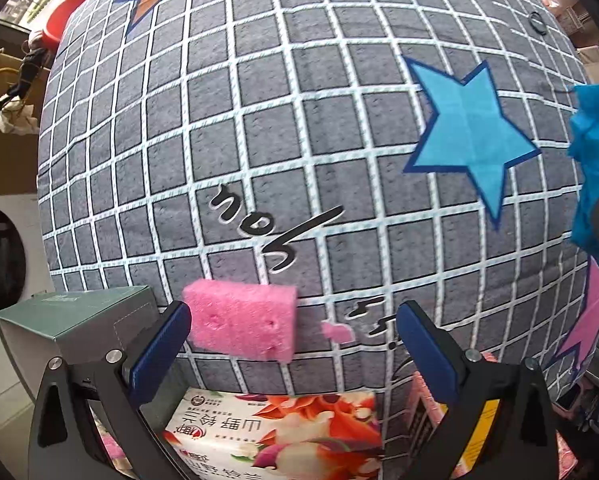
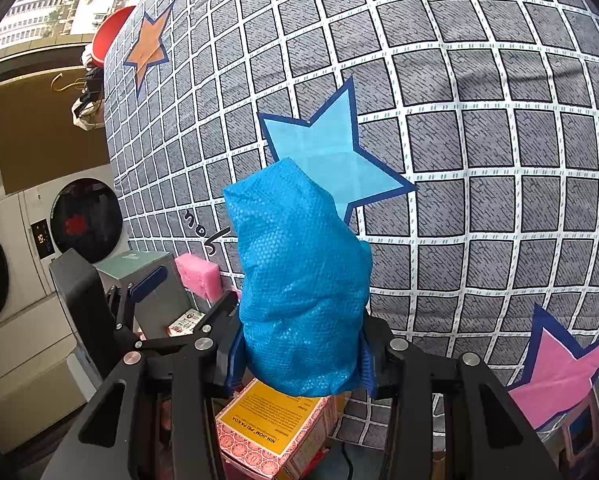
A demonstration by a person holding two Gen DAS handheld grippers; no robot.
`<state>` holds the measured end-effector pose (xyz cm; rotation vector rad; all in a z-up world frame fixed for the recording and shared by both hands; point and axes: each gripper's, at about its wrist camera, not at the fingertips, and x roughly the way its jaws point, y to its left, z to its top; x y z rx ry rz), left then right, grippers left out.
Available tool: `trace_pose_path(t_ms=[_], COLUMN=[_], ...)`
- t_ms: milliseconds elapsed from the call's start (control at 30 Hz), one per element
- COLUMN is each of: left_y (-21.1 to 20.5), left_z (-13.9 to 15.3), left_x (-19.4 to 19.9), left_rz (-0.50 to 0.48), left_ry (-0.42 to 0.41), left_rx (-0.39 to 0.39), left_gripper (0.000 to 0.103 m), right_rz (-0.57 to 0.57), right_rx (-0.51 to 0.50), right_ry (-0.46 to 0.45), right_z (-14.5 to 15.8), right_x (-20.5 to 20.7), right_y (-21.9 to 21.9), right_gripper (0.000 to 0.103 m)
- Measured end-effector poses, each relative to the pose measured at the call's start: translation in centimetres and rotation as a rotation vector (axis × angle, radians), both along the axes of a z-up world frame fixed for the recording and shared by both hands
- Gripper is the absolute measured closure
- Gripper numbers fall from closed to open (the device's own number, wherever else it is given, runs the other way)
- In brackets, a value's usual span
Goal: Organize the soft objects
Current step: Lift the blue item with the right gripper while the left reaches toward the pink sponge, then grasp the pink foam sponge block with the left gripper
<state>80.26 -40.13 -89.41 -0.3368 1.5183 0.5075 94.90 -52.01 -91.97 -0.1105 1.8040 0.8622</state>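
right hand-held gripper [image 2: 301,364] clamps a crinkly blue bubble-wrap bundle [image 2: 299,280] over quilted checked fabric [image 2: 479,160].

**Even daylight, strong fisheye bulge**

Both wrist views are bright and evenly lit, with daylight at a window in the upper left corner. Shadows are soft and faint. The grey checked fabric with white grid lines [image 1: 299,140] balloons outward, its lines curving; dark vignetting rims each corner. Focus stays fairly sharp; no glare.
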Motion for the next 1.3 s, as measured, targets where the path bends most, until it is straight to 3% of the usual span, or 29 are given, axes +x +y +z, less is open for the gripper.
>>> trace_pose_path(t_ms=[200, 367, 533, 600, 700, 967, 1300], left_y=[1.2, 1.7, 3.7, 4.5, 5.3, 3.1, 3.0], left_z=[-3.0, -5.6, -7.7, -8.3, -7.7, -6.5, 0.1], left_x=[-2.6, -1.8, -2.3, -3.0, -4.3, -5.1, -9.3], left_rz=[0.002, -0.018, 0.031, 0.060, 0.038, -0.039, -0.090], left_ry=[0.078, 0.105, 0.102, 0.086, 0.040, -0.022, -0.186], left_rx=[0.018, 0.021, -0.051, -0.089, -0.136, -0.069, -0.007], left_gripper=[0.000, 0.000, 0.000, 0.005, 0.031, 0.031, 0.031], right_rz=[-0.007, -0.007, -0.010, -0.012, -0.020, -0.017, 0.006], right_rx=[0.008, 0.014, 0.030, 0.039, 0.052, 0.046, 0.062], right_ry=[0.028, 0.044, 0.045, 0.045, 0.037, -0.072, -0.158], right_z=[-1.0, -1.2, -0.7, -0.5, 0.0, 1.9, 4.8], right_x=[-1.2, -1.8, -2.1, -2.3, -2.6, -3.8, -6.9], right_y=[0.1, -0.1, -0.2, -0.2, -0.3, -0.9, -1.7], right_gripper=[0.058, 0.058, 0.058, 0.058, 0.058, 0.058, 0.058])
